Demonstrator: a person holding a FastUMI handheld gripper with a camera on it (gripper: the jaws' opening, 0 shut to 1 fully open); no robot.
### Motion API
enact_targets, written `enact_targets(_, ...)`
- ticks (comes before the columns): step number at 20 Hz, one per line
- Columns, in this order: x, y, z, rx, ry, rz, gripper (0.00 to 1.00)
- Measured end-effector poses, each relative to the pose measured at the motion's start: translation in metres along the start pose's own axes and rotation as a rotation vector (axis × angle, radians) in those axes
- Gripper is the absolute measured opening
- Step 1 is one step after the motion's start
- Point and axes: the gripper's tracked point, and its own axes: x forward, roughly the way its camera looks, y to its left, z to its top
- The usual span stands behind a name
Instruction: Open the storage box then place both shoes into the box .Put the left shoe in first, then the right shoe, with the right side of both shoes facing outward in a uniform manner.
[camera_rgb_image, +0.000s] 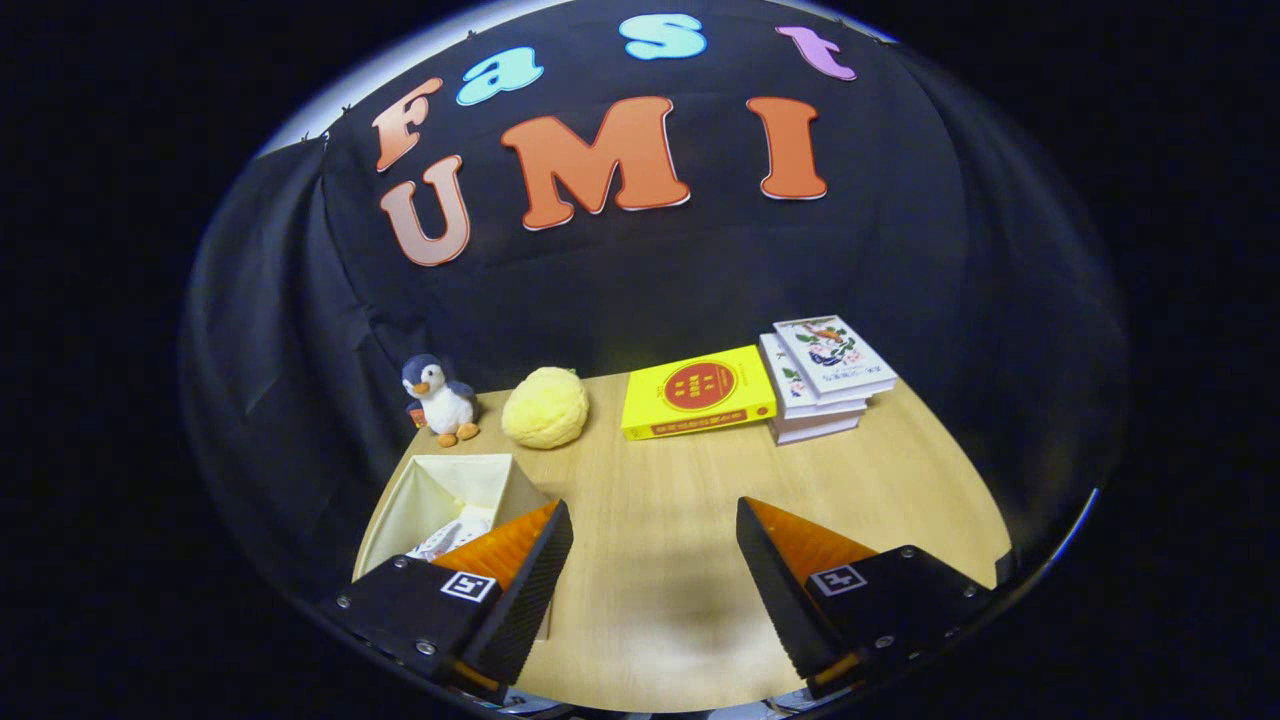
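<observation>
My gripper (655, 520) hangs above the wooden table (650, 600), open, with bare tabletop between its fingers. A cream storage box (440, 490) stands to the left, partly behind the left finger (530, 570). Its top is open and something white with a red pattern (450, 538) lies inside near the front, largely hidden by that finger; I cannot tell what it is.
Along the table's back edge sit a plush penguin (438, 398), a round yellow plush ball (545, 406), a yellow book (698, 392) and a stack of white books (822, 375). Black cloth closes the booth behind and on both sides.
</observation>
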Motion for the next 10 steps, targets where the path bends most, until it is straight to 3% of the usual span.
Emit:
enact_targets(4,-0.017,-0.067,0.035,-0.073,-0.113,-0.048,0.98)
enact_targets(10,-0.05,-0.128,0.081,-0.054,-0.26,-0.091,0.98)
